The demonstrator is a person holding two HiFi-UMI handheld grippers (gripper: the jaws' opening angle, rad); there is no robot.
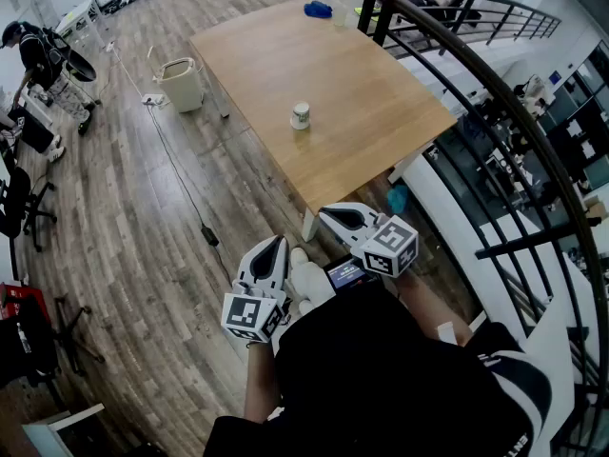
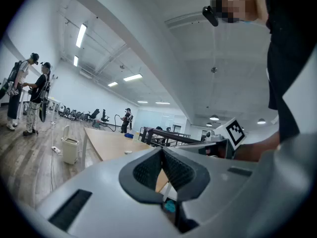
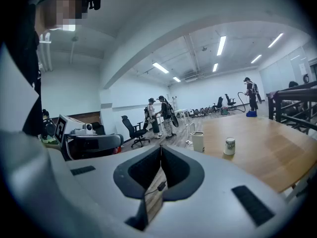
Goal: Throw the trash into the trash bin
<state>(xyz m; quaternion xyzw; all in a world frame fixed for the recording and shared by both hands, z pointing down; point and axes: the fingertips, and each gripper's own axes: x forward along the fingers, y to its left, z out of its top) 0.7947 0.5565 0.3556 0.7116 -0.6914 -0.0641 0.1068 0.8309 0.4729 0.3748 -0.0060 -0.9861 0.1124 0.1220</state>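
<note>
A small white paper cup [image 1: 301, 115] stands upright near the middle of the wooden table [image 1: 381, 112]; it also shows in the right gripper view [image 3: 229, 146]. A beige trash bin [image 1: 181, 84] stands on the floor left of the table, and it appears too in the left gripper view [image 2: 70, 149] and the right gripper view [image 3: 198, 142]. My left gripper [image 1: 275, 243] and right gripper [image 1: 325, 213] are held close to my body, short of the table's near corner. Both are shut with nothing between their jaws, far from the cup and the bin.
A black metal railing [image 1: 457, 55] curves along the table's right side. A blue object [image 1: 318, 9] lies at the table's far end. A cable and power strip [image 1: 152, 99] run over the floor near the bin. People stand at the far left [image 2: 35, 95], by office chairs.
</note>
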